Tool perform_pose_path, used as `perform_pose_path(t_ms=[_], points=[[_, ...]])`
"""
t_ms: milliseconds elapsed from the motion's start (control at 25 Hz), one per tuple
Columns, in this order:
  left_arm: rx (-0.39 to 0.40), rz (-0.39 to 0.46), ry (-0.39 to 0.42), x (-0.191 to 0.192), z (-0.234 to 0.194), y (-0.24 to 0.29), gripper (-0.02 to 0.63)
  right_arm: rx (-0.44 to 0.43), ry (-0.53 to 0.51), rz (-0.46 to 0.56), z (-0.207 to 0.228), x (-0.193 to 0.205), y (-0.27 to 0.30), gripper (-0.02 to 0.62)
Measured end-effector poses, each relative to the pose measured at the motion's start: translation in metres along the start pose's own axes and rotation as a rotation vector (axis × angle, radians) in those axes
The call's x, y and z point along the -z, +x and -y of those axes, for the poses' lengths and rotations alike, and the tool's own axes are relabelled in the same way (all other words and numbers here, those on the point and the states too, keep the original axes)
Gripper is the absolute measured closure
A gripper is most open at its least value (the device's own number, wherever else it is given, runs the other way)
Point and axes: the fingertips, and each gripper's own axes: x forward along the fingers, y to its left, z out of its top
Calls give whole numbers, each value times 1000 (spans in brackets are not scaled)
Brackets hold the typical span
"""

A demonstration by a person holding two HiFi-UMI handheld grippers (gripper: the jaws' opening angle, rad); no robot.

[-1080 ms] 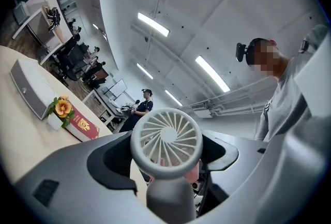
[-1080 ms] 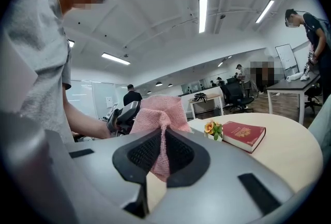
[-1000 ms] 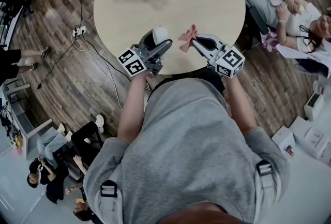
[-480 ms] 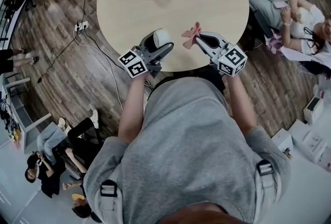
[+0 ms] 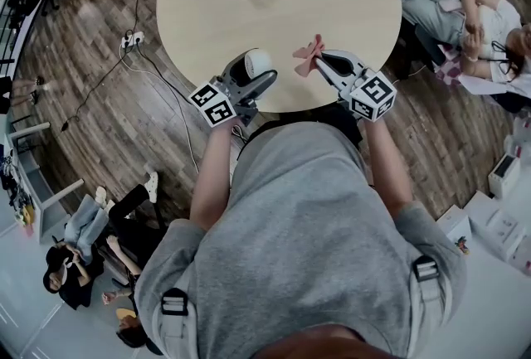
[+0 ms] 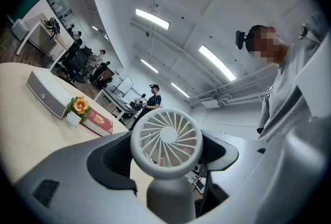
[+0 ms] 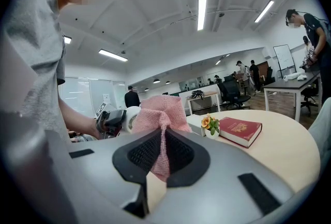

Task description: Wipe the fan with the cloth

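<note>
In the head view the left tongs [image 5: 259, 82] hold the fan [image 5: 257, 63] over the near edge of the bench [image 5: 274, 17]. The right tongs [image 5: 322, 63] hold the pink cloth [image 5: 308, 56] just to its right, apart from it. In the left gripper view the tongs are closed on the stem of the fan [image 6: 166, 140], its grille upright. In the right gripper view the cloth [image 7: 161, 114] is pinched between the tongs, with the fan beyond at left. Wiping looks not yet begun, since the cloth has yet to meet the fan.
</note>
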Motion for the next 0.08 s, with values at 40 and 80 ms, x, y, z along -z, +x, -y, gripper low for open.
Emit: perform_pose_path(t_ms=[40, 80], points=[[-2, -7, 4, 2, -1, 0, 225, 1, 0, -3, 1, 2, 0, 569], [-4, -14, 8, 3, -1, 0, 225, 3, 1, -6, 2, 3, 0, 569]])
